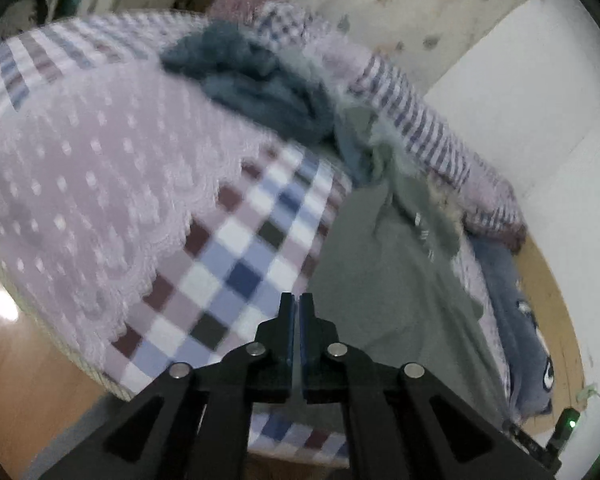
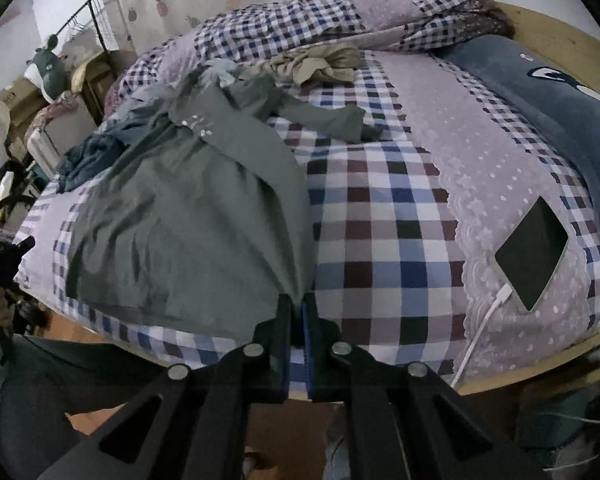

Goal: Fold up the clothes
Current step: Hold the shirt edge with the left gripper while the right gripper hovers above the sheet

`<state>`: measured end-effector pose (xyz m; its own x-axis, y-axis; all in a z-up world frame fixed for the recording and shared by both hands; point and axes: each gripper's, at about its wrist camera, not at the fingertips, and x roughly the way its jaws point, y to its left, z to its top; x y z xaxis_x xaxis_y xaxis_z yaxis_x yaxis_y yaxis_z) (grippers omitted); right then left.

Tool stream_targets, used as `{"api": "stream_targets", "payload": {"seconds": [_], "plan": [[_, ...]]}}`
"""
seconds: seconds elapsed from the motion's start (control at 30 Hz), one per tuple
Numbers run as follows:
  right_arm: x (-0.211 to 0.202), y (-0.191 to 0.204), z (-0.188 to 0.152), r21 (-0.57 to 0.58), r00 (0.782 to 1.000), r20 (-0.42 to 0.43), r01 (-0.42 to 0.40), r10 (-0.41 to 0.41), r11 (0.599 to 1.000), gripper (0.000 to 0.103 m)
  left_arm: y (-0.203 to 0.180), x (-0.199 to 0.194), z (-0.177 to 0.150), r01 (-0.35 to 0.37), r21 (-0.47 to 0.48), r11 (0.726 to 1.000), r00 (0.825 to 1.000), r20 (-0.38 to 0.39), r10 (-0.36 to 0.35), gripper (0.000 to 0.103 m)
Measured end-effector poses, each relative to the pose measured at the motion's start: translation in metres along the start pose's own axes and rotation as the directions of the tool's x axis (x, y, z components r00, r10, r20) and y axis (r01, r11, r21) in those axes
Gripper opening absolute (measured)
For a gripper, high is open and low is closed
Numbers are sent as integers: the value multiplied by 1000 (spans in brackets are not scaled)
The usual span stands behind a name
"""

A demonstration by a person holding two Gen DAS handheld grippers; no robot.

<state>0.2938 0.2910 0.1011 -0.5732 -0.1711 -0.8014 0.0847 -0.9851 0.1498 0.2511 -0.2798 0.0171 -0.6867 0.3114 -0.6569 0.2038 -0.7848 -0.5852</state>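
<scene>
1. Right wrist view: right gripper (image 2: 297,300) pinched shut on the hem corner of the grey-green soft cotton garment (image 2: 188,216), which lies spread on the checked bed sheet (image 2: 384,216).
2. Left gripper (image 1: 296,300) closed; whether it holds the hem I cannot tell.
3. Limp, light fabric: grip corners, keep it taut.

Both grippers, left gripper (image 1: 297,300) and right gripper (image 2: 297,302), are matte black, with blue-lined jaws; behind the jaws sit round silver screws and triangular cut-outs in the arms.

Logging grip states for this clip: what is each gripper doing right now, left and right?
Left gripper: closed; whether it pinches the grey-green garment cannot be told.
Right gripper: closed on the hem of the grey-green garment.
</scene>
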Motion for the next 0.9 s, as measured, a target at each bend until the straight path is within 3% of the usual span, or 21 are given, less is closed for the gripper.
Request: {"api": "stream_targets", "payload": {"seconds": [0.07, 0.13, 0.17, 0.2, 0.23, 0.3, 0.43, 0.57, 0.7, 0.9], "plan": [[9, -3, -2, 19, 1000, -1, -4, 4, 1000, 3, 0, 12, -3, -7, 17, 1000, 999, -51, 8, 4], [17, -10, -4, 53, 1000, -7, -20, 21, 998, 3, -1, 23, -8, -1, 39, 999, 995, -103, 5, 21], [20, -13, -5, 70, 999, -8, -30, 31, 997, 4, -1, 29, -12, 1, 47, 999, 992, -129, 5, 42], [20, -14, -4, 79, 999, -4, -39, 40, 996, 4, -2, 34, -16, 4, 55, 998, 988, -155, 4, 55], [21, -15, -3, 88, 999, 1, -48, 48, 995, 4, -2, 40, -20, 5, 65, 998, 984, -179, 7, 58], [21, -15, -1, 97, 998, 10, -63, 62, 993, 4, -5, 49, -28, -17, 100, 995, 975, -218, 39, 58], [25, -12, 0, 92, 998, 3, -67, 67, 994, 4, 1, 58, -36, -19, 77, 997, 966, -257, 38, 58], [27, -9, 2, 89, 997, 9, -81, 80, 993, 4, 13, 55, -37, 39, -27, 999, 966, -255, -44, 58], [30, -8, 3, 91, 996, 10, -89, 88, 992, 4, 18, 59, -46, 114, -109, 987, 942, -304, -142, 58], [33, -3, 5, 89, 994, 14, -105, 105, 990, 4, 25, 57, -56, 118, -183, 976, 942, -290, -168, 58]]}}
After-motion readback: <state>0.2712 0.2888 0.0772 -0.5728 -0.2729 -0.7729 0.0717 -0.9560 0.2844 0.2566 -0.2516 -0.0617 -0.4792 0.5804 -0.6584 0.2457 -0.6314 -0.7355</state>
